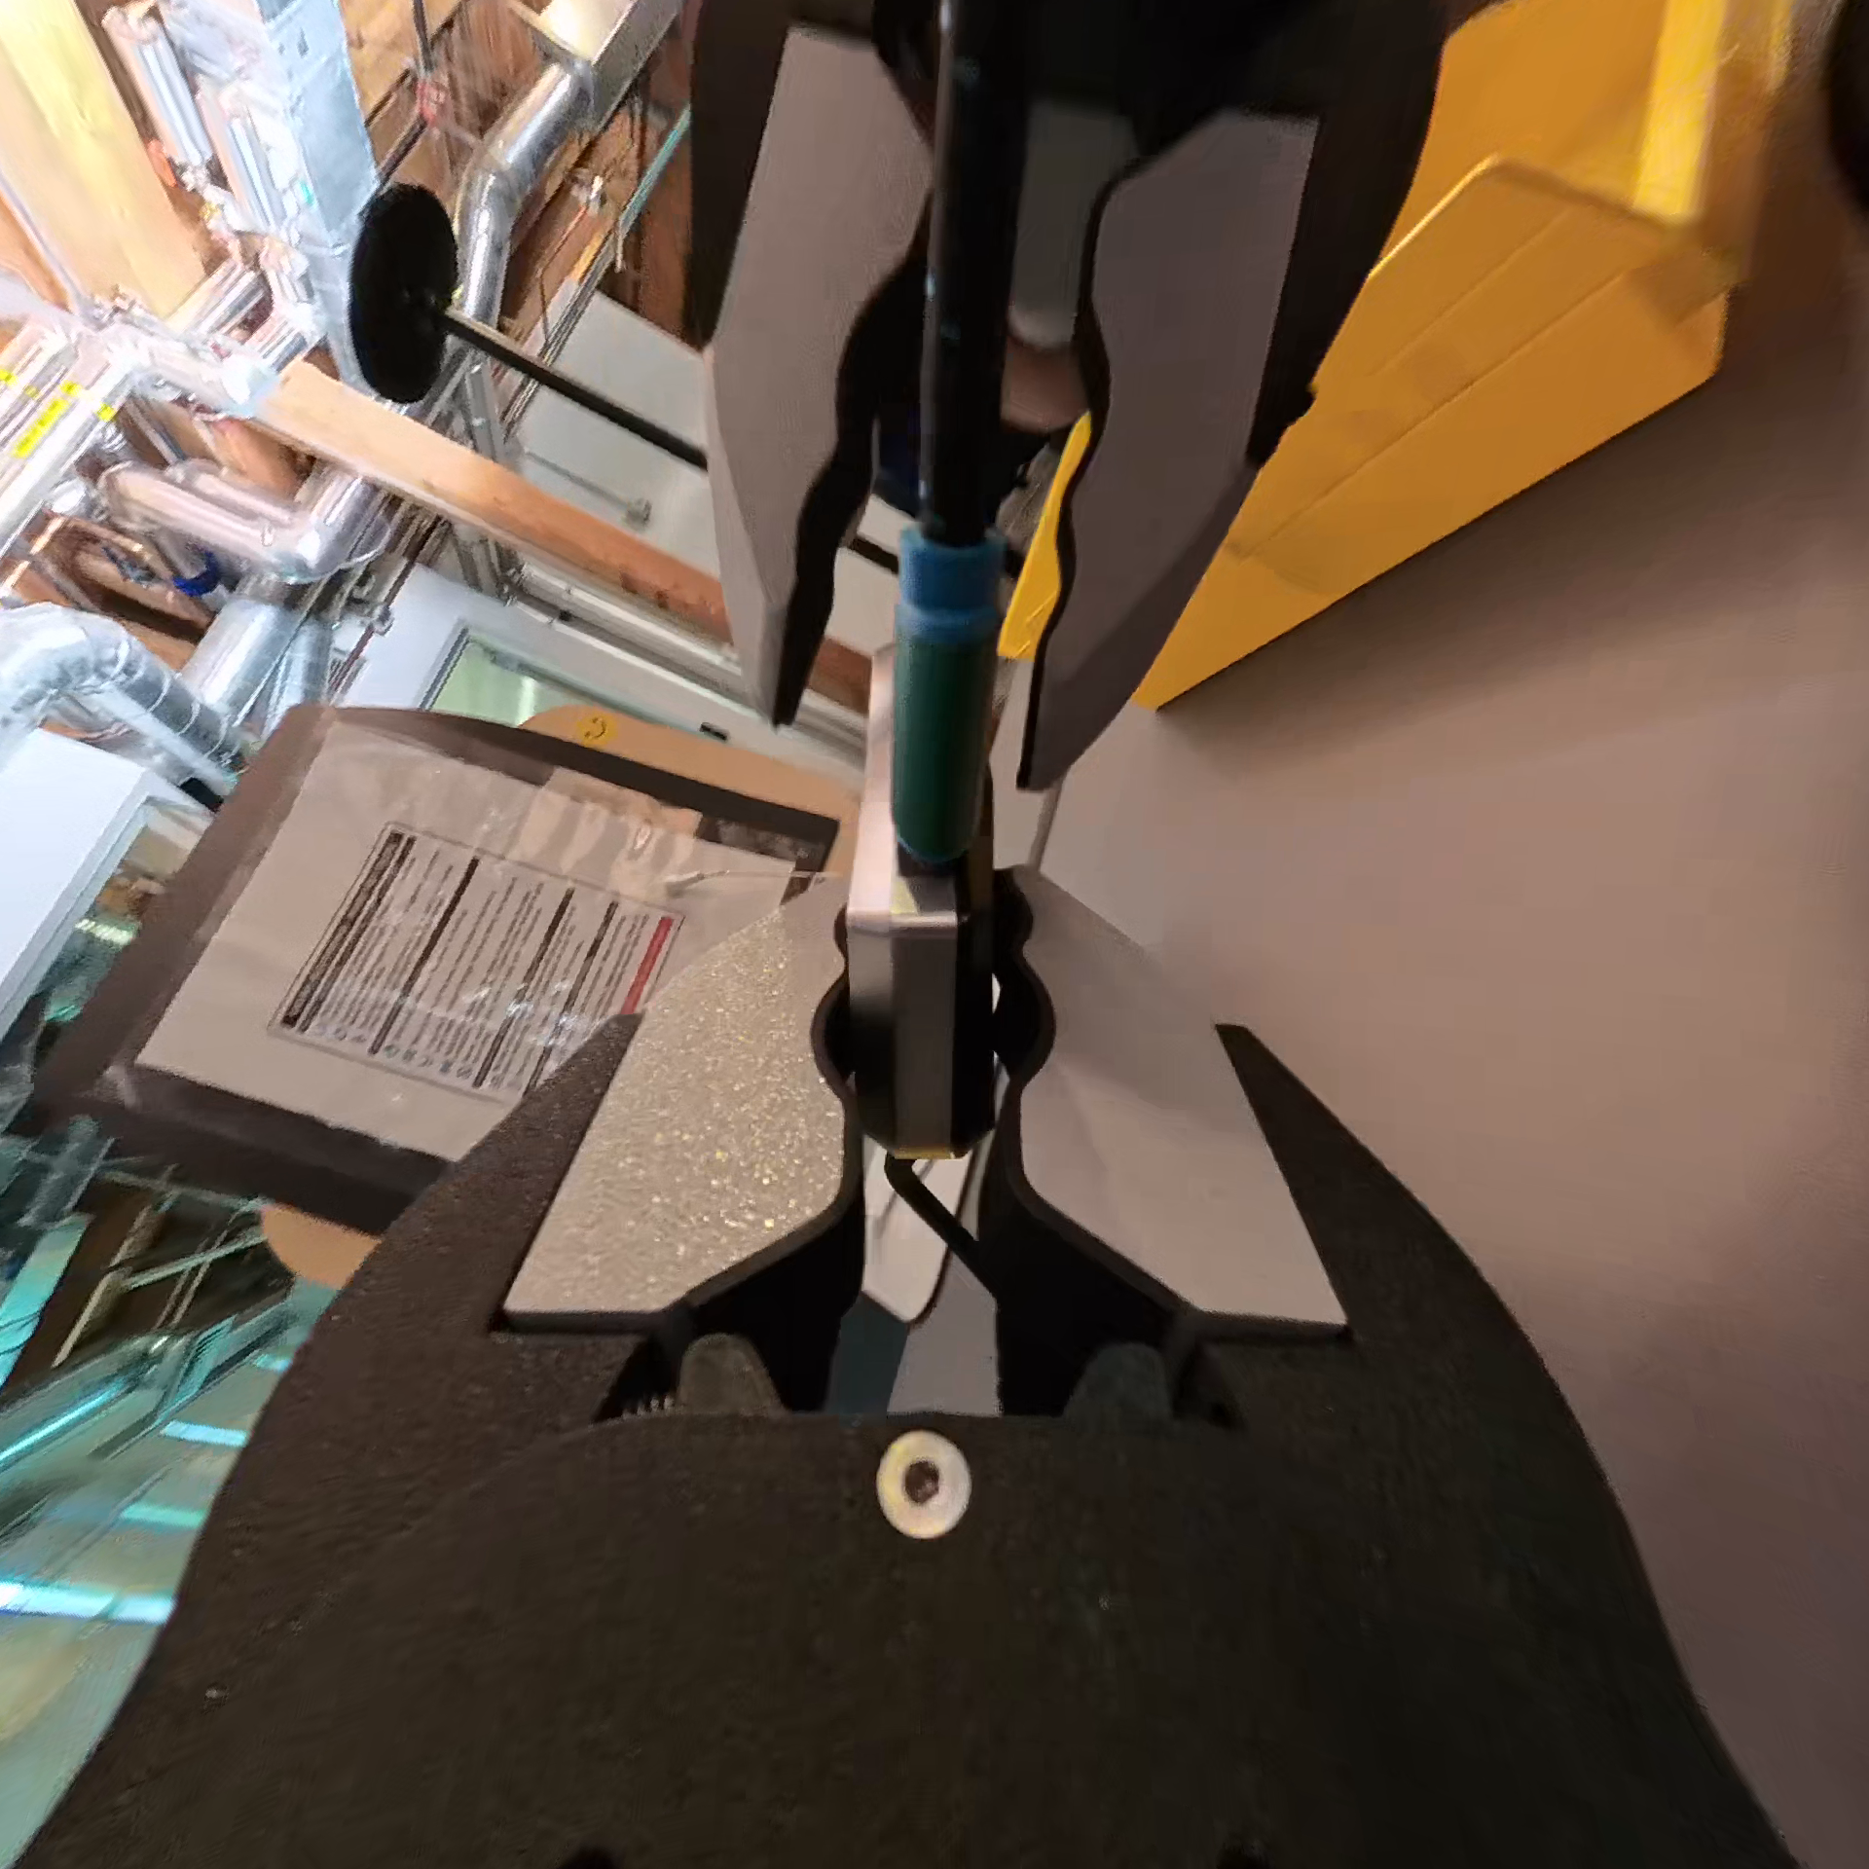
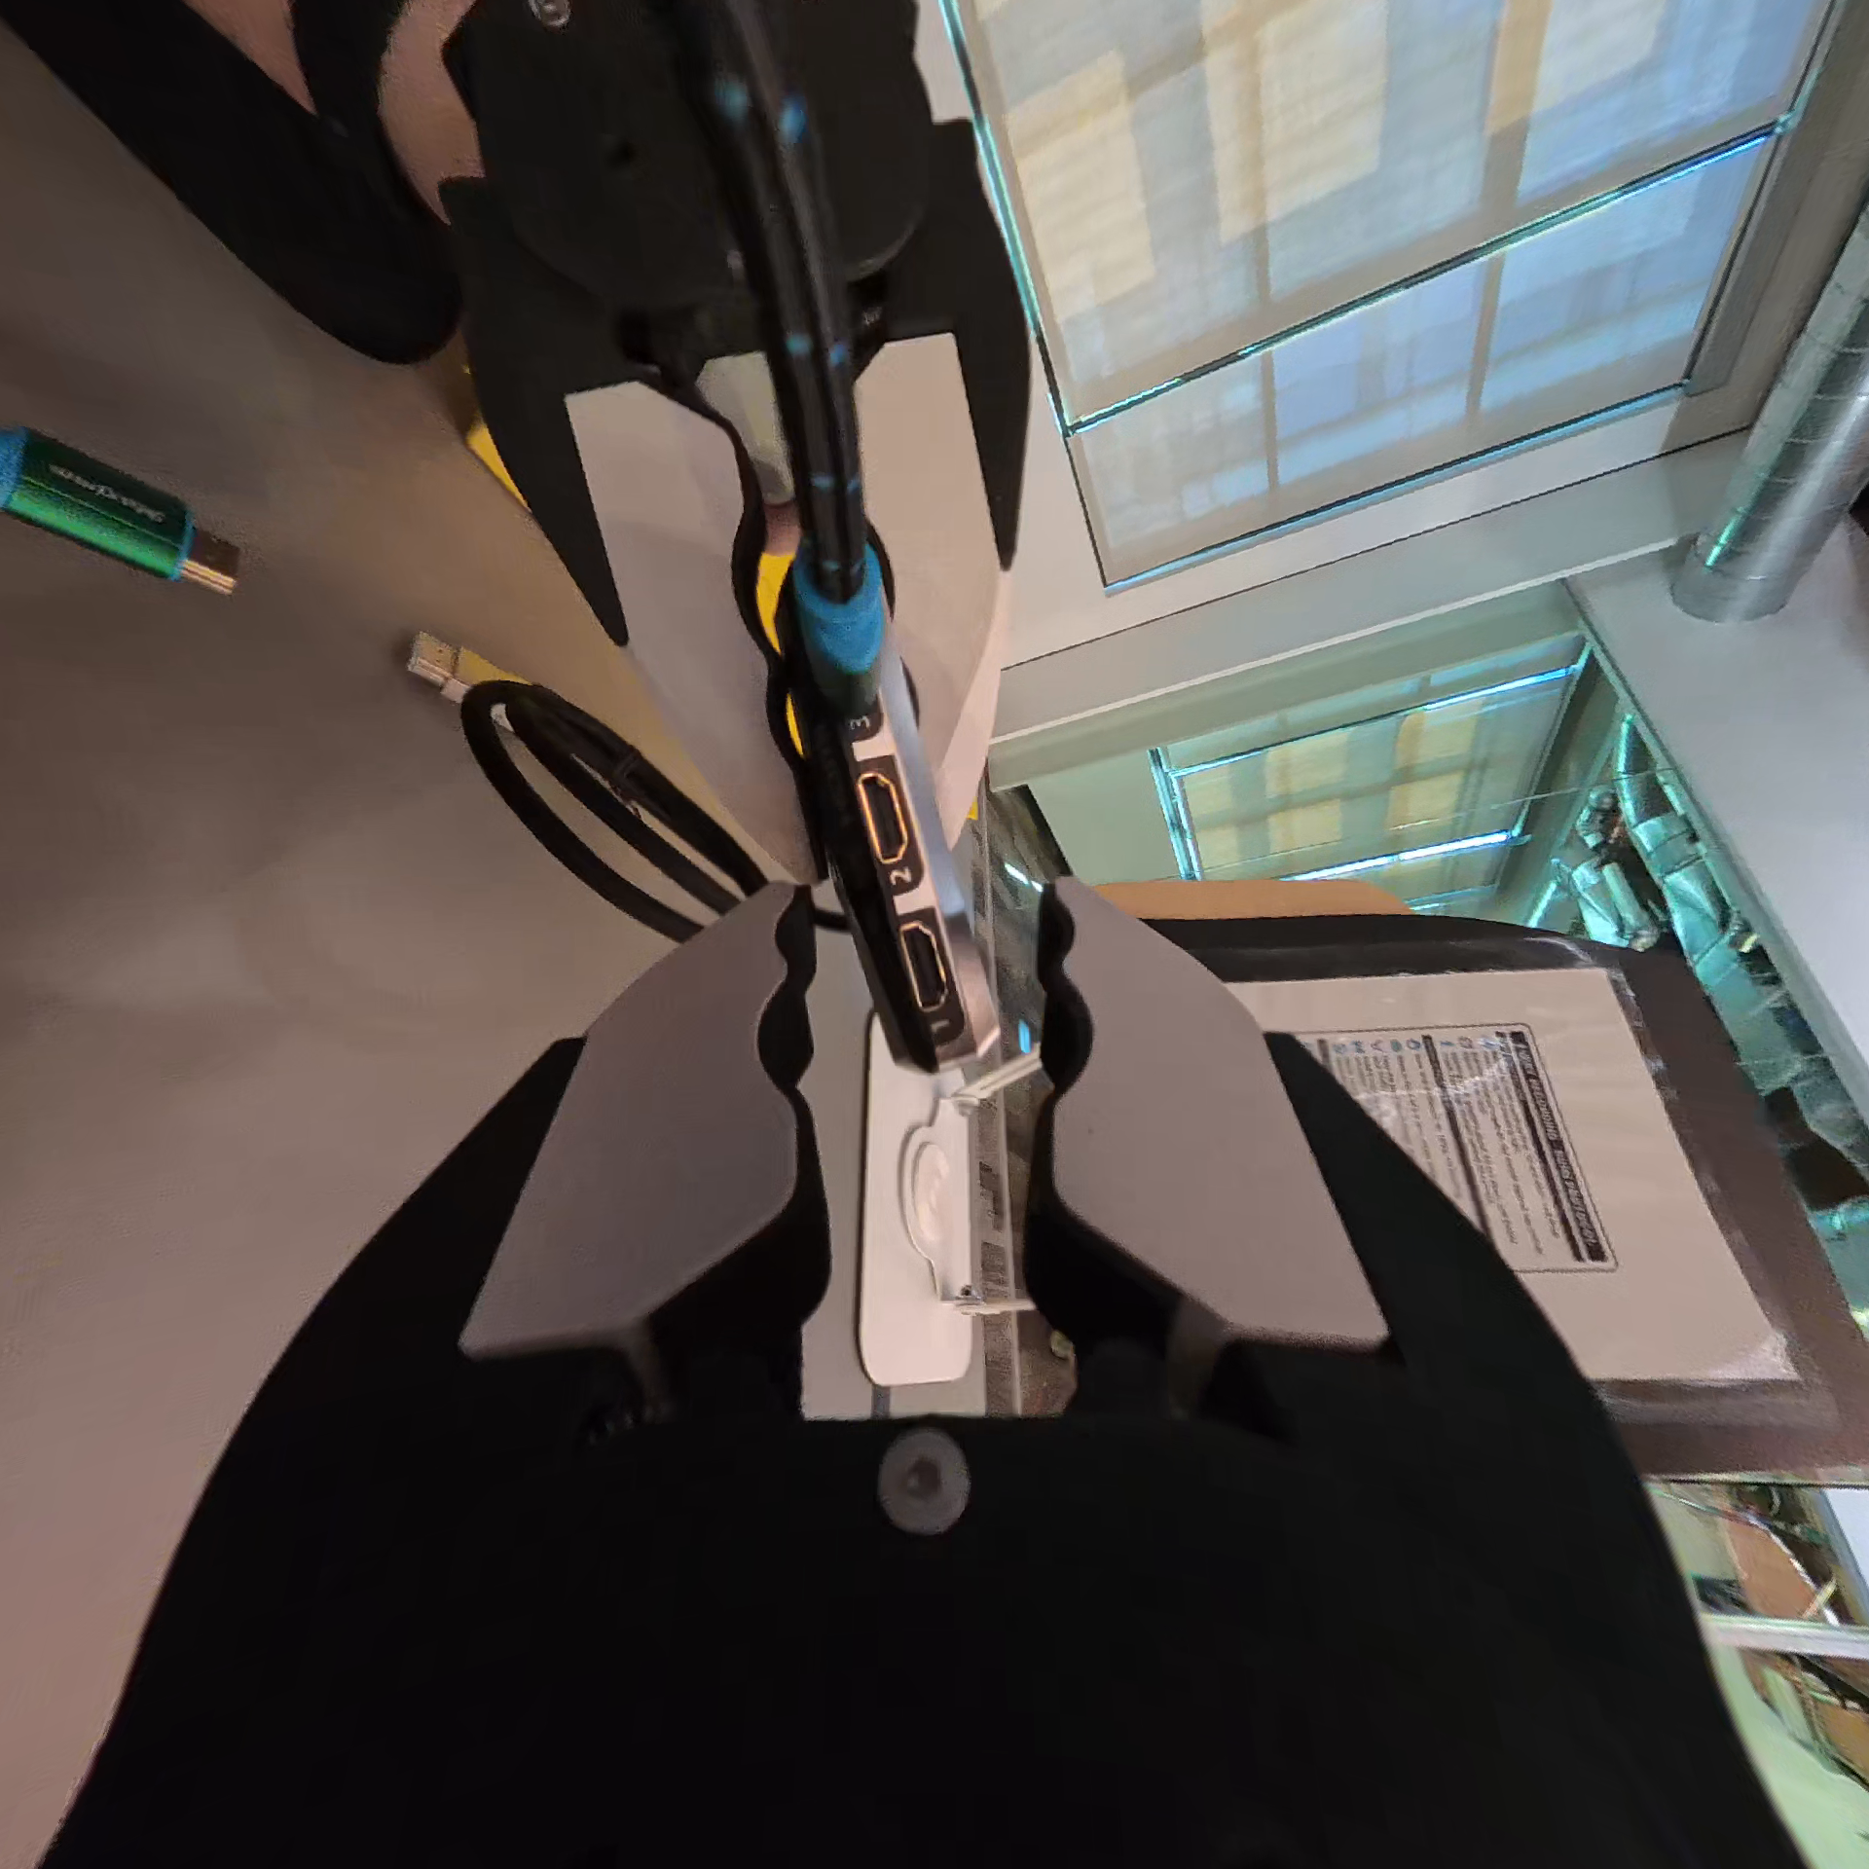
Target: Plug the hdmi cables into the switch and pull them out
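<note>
My left gripper (image 1: 930, 900) is shut on the silver HDMI switch (image 1: 900, 1011) and holds it on edge above the grey table (image 1: 1517, 1062). A green HDMI plug (image 1: 936, 728) with a blue collar and black cable sits in the switch's far port. My right gripper (image 1: 915, 743) comes in from the top of the left wrist view, jaws open, one finger on each side of that plug without touching it. In the right wrist view my right gripper (image 2: 925, 905) is open around the near end of the switch (image 2: 895, 880), which shows two empty ports. The left gripper (image 2: 890, 834) clamps it beyond.
A second green HDMI plug (image 2: 111, 516) lies loose on the table at left. A gold-tipped connector (image 2: 435, 657) with a coiled black cable (image 2: 587, 799) lies near it. A yellow bin (image 1: 1466, 405) stands at the back right. A black-framed printed sheet (image 2: 1466, 1143) and a white pad (image 2: 910, 1264) lie below. The grippers are tip to tip, or close to it.
</note>
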Tool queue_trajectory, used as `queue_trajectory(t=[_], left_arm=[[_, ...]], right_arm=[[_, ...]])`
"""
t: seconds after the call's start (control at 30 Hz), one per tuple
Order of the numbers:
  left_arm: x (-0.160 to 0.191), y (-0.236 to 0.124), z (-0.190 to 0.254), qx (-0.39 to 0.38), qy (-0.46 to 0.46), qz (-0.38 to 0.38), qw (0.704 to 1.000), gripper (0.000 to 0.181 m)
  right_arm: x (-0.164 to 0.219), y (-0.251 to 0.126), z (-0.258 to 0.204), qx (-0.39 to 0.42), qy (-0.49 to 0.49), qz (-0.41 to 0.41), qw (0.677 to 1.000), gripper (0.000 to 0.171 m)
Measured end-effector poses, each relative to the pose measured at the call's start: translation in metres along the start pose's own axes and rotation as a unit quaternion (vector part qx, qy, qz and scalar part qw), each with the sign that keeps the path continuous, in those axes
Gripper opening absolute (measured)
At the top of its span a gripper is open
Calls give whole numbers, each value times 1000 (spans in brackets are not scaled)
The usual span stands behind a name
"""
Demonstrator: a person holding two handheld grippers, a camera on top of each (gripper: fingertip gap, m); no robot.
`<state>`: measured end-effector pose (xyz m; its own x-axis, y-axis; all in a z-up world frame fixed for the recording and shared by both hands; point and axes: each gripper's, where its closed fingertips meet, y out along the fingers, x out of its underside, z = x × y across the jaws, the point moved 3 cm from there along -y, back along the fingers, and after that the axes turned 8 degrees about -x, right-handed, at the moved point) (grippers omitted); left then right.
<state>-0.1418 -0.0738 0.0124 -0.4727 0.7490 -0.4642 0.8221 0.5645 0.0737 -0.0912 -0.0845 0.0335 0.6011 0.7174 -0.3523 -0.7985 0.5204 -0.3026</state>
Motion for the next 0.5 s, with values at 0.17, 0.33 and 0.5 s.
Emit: queue_trajectory(t=[0.17,0.33,0.5], left_arm=[[-8,-4,6,49,-53,35,997,23],[-1,0,11,86,-113,25,990,25],[1,1,-3,48,-145,18,988,40]], right_arm=[[-5,3,-9,-34,13,10,999,27],[3,6,-16,-101,69,-26,992,22],[16,1,-10,-100,89,-58,989,22]])
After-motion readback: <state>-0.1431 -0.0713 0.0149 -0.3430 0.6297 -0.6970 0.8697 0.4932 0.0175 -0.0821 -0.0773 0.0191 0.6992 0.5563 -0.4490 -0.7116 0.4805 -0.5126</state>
